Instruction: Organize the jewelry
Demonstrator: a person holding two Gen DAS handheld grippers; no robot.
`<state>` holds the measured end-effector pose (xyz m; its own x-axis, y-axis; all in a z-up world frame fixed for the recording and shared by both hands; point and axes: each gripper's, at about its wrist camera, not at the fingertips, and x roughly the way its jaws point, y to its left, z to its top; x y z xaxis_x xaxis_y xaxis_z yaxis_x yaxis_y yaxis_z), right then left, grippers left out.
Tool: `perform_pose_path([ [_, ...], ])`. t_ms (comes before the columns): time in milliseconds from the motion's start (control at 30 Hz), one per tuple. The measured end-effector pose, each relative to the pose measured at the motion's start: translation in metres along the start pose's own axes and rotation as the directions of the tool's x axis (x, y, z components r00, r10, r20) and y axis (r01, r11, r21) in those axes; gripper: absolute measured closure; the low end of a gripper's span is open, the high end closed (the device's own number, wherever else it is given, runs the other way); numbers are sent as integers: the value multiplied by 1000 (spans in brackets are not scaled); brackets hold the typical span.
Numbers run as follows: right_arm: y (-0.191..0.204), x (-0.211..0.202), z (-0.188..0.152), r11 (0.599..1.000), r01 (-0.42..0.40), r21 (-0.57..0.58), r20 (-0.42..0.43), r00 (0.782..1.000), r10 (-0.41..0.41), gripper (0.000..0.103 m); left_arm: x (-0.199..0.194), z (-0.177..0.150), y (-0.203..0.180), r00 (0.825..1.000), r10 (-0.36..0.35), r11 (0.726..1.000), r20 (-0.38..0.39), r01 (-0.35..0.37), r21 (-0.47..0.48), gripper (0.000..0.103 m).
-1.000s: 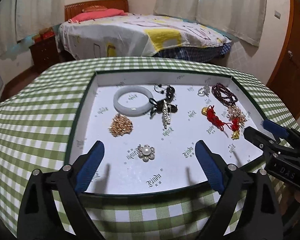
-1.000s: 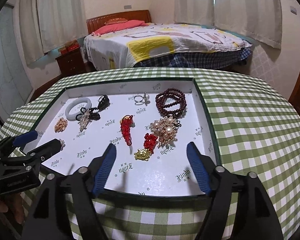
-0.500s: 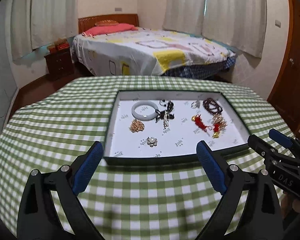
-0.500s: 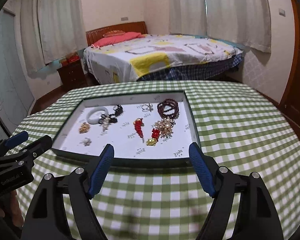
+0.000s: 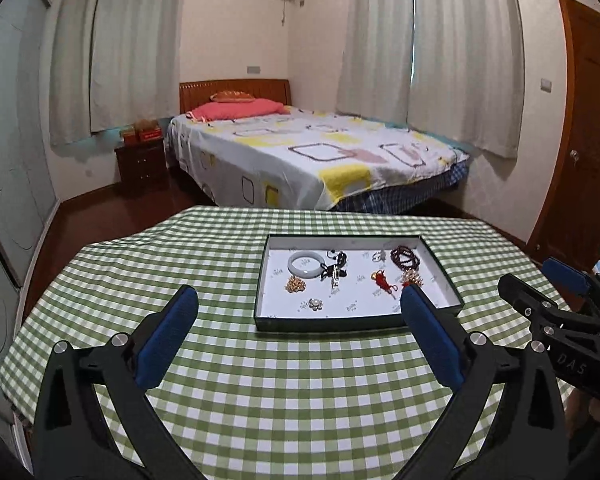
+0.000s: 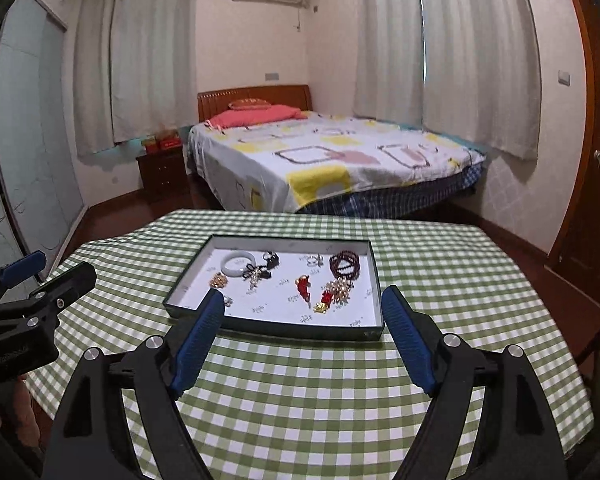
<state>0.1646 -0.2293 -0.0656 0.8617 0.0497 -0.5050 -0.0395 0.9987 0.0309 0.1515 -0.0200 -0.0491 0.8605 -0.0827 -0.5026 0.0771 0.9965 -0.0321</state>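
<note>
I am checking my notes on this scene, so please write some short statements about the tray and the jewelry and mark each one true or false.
1. The tray lies on a green checked tablecloth. True.
2. The pale bangle is outside the tray. False: it lies inside, near the far left corner.
3. The dark red bead bracelet lies in the tray's far right part. True.
4. The right gripper holds the red knot ornament. False: nothing is between its opening jaws.
5. The tray has a lid on. False: it is uncovered.

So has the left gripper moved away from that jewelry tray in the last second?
Yes. The left gripper has pulled back and up: the tray now looks small and distant, with bare checked tablecloth under its empty, opening jaws.
</note>
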Motion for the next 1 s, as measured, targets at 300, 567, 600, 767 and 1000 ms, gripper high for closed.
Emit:
perform_pose_path([
  [300,2,-36,5,1000,8,-6,61,998,-8,25,-34,1,1,999,-12,1000,46,13,-16,4],
  [567,4,-53,5,1000,14,-12,95,995,-13,25,-49,-1,-1,997,-20,1000,71,21,-12,4],
  [600,4,-54,5,1000,15,-12,97,995,-14,25,-50,-1,-1,997,-21,1000,73,22,-13,4],
  [767,4,-57,4,1000,18,-12,101,995,-17,25,-53,-1,0,997,-21,1000,76,22,-16,4],
  [1000,5,-58,4,1000,20,-14,103,995,-18,25,-56,-1,1,997,-19,1000,79,21,-18,4],
])
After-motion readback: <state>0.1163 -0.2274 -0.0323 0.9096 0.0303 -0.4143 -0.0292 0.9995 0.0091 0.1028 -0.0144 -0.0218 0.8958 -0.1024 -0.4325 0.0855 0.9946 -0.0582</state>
